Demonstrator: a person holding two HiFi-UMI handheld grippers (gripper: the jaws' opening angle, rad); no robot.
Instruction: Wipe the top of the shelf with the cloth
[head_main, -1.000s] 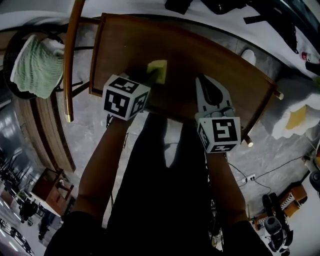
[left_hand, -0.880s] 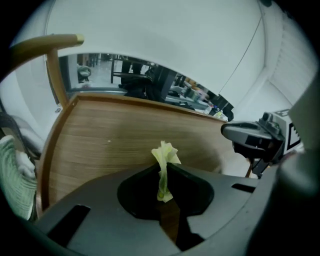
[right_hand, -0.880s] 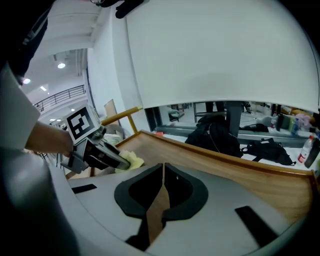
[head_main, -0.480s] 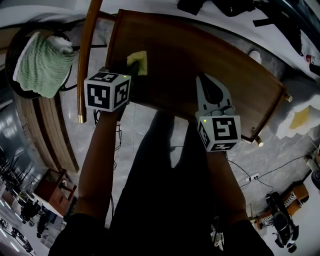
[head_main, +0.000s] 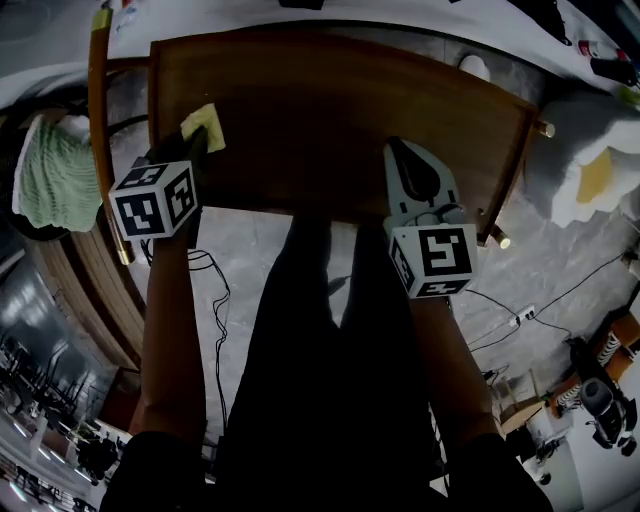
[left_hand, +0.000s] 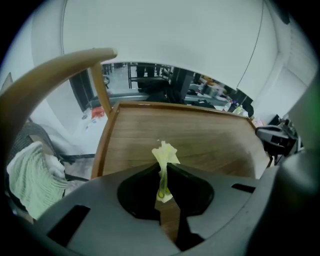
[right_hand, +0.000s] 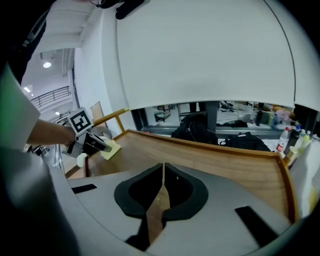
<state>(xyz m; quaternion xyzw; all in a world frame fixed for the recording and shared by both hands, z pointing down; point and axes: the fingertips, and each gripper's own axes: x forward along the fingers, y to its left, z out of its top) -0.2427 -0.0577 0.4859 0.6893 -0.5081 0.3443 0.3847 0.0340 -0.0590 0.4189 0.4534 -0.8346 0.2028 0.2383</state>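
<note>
1. The small yellow cloth (head_main: 206, 124) is gripped in the clenched jaws of the left gripper (head_main: 192, 145), in the upper left of the head view, at the left end of the brown wooden shelf top (head_main: 330, 100).
2. The left forearm (head_main: 165, 320) is extended forward.
3. The right gripper (head_main: 405, 152) is held clenched and empty, centre right, at the shelf's near edge.

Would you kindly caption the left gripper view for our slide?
Left gripper, shut on a yellow cloth, over the shelf top.
</note>
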